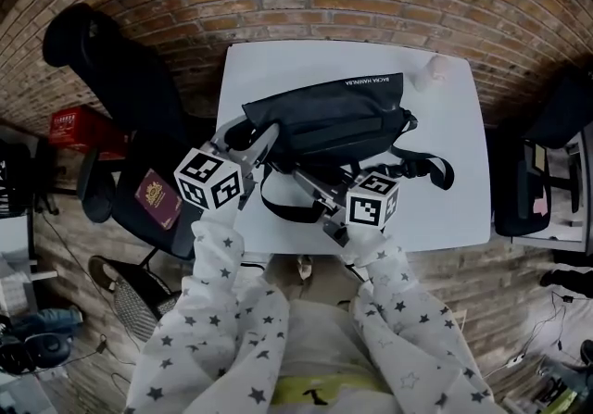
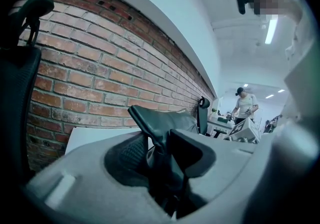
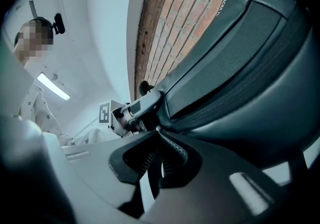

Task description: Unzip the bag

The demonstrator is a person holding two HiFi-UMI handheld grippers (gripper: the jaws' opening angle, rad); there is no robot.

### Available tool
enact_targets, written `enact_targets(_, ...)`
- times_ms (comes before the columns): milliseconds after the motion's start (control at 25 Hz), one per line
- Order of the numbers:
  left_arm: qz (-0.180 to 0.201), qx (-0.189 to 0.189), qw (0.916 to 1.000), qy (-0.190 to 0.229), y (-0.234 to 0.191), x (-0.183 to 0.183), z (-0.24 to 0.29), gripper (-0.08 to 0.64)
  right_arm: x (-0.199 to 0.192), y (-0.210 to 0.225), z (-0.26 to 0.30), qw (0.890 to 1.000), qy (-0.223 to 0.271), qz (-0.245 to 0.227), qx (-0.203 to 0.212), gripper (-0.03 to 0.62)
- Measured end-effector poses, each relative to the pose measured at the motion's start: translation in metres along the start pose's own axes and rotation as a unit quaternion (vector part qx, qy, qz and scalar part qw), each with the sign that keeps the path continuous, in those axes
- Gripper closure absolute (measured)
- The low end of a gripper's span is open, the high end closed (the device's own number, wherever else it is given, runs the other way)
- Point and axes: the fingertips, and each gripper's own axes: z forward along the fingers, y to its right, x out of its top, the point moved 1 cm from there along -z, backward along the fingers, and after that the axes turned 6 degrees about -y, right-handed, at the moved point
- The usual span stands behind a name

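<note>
1. The black sling bag lies across the desk's middle, nearer its back edge. Its zipper looks mostly shut, so we judge the pull is only starting.
2. The left gripper pinches a fold at the bag's left end. The right gripper's tongs, pressed nearly together, seem to nip the zipper pull.
3. Next, we would drag steadily along the zipper while the left anchors.
4. The bag is soft matte nylon with a limp webbing strap; the desk is smooth and white.
</note>
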Motion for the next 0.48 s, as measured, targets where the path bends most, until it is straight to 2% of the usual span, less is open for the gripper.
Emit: enact_targets(480, -0.004, 0.021, 0.9998, 0.002, -0.004, -0.001, 0.000, 0.422, 0.009, 0.008, -0.013, 1.000, 0.014, 0.000, -0.010, 0.572)
